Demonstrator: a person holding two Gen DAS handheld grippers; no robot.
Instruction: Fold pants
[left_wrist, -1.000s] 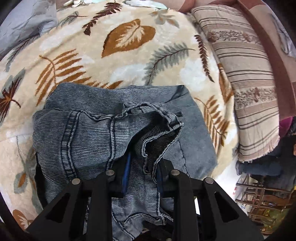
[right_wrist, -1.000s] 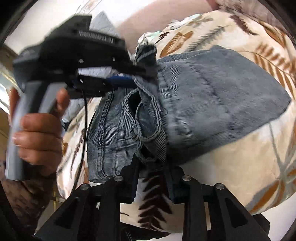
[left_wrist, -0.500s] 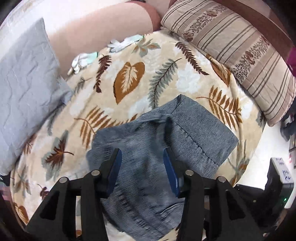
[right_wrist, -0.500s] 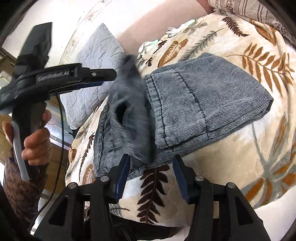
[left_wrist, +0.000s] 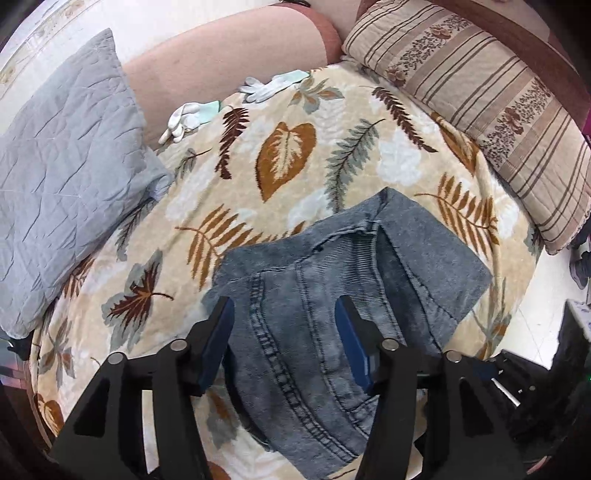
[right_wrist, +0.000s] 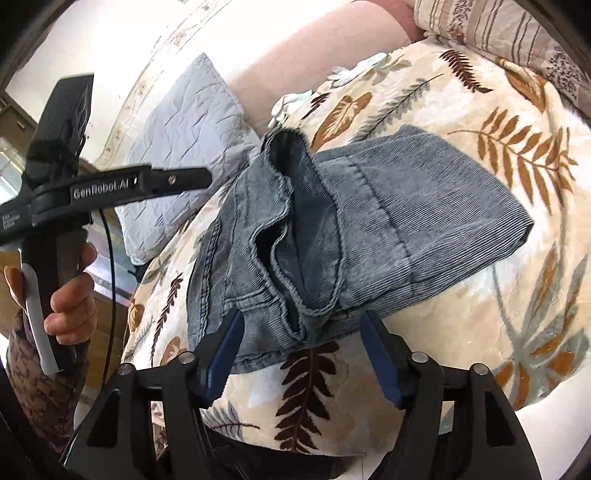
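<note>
The grey-blue denim pants (left_wrist: 332, 288) lie folded in a compact stack on the leaf-patterned blanket (left_wrist: 280, 155). In the right wrist view the pants (right_wrist: 369, 221) show the waistband end lying loosely over the folded legs, with its opening gaping. My left gripper (left_wrist: 282, 321) is open and empty, held above the pants. My right gripper (right_wrist: 301, 336) is open and empty, just in front of the near edge of the pants. The left gripper (right_wrist: 199, 177) also shows from the side in the right wrist view, raised to the left of the pants.
A grey quilted pillow (left_wrist: 62, 177) lies at the left. A striped cushion (left_wrist: 480, 88) lies at the back right. White gloves (left_wrist: 192, 114) lie at the blanket's far edge. The bed's edge and floor (left_wrist: 532, 332) are at the right.
Both grippers were shut on the waistband end, lifting it over the legs. They opened, dropped it onto the stack, and pulled back and up.
</note>
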